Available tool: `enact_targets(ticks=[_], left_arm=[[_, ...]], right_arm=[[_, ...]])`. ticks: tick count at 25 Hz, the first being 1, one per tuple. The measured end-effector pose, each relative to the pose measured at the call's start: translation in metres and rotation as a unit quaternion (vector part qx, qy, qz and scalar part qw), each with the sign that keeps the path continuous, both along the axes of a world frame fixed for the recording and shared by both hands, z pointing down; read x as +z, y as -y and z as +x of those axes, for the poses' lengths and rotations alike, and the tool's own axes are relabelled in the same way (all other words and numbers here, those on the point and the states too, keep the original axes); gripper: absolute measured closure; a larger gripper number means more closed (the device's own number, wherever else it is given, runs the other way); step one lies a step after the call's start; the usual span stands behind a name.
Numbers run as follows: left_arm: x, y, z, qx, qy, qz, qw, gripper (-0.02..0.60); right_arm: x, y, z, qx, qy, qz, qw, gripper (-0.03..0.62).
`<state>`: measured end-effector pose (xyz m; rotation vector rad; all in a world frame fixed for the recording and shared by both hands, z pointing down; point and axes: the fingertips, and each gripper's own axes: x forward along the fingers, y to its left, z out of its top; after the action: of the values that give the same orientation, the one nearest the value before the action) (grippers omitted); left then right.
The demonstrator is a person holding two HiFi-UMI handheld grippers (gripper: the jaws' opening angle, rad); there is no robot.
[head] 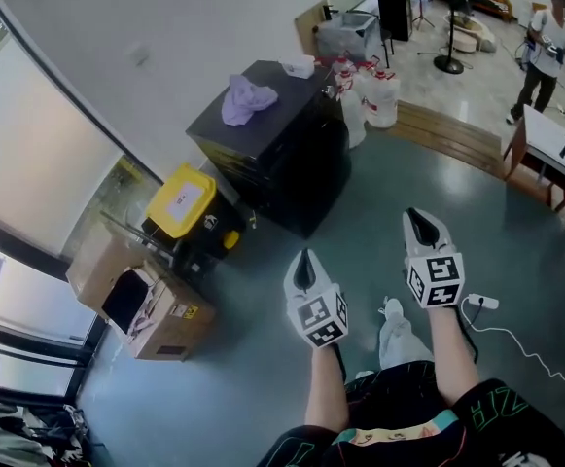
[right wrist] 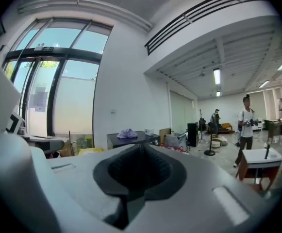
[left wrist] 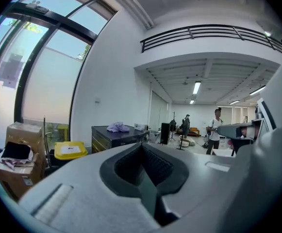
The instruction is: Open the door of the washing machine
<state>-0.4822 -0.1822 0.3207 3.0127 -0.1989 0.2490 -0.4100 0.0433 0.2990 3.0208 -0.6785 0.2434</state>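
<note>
The washing machine [head: 272, 149] is a black box-shaped unit standing against the white wall, with a crumpled purple cloth [head: 246, 98] on its top. I cannot make out its door. My left gripper [head: 305, 259] hangs over the floor a good way short of the machine's near corner, jaws shut and empty. My right gripper [head: 418, 217] is level with it further right, also shut with nothing between its jaws. The machine shows ahead beyond the left gripper [left wrist: 141, 144] as a dark cabinet [left wrist: 114, 135]. Beyond the right gripper [right wrist: 141, 146], the machine [right wrist: 128, 141] shows small in the distance.
A yellow-lidded bin [head: 181, 200] and an open cardboard box [head: 151, 305] stand left of the machine by the window. White jugs [head: 370, 95] crowd its far side. A small table [head: 545, 159] and a standing person [head: 545, 52] are at far right. A white cable [head: 515, 343] trails over the floor.
</note>
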Motion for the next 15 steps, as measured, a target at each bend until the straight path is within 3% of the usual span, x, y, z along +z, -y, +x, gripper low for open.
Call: enact_targets(ticks=[3, 7, 15], left_arm=[[0.02, 0.002, 0.026, -0.01, 0.021, -0.006, 0.9997, 0.571], [0.043, -0.006, 0.069, -0.005, 0.052, -0.001, 0.9986, 0.571], [0.036, -0.037, 0.189, -0.002, 0.048, 0.009, 0.9988, 0.571]], right_arm=[[0.025, 0.015, 0.026, -0.034, 0.026, -0.003, 0.999, 0.576], [0.051, 0.005, 0.071, -0.041, 0.062, 0.019, 0.997, 0.576], [0.042, -0.017, 0.189, -0.06, 0.056, 0.024, 0.996, 0.576]])
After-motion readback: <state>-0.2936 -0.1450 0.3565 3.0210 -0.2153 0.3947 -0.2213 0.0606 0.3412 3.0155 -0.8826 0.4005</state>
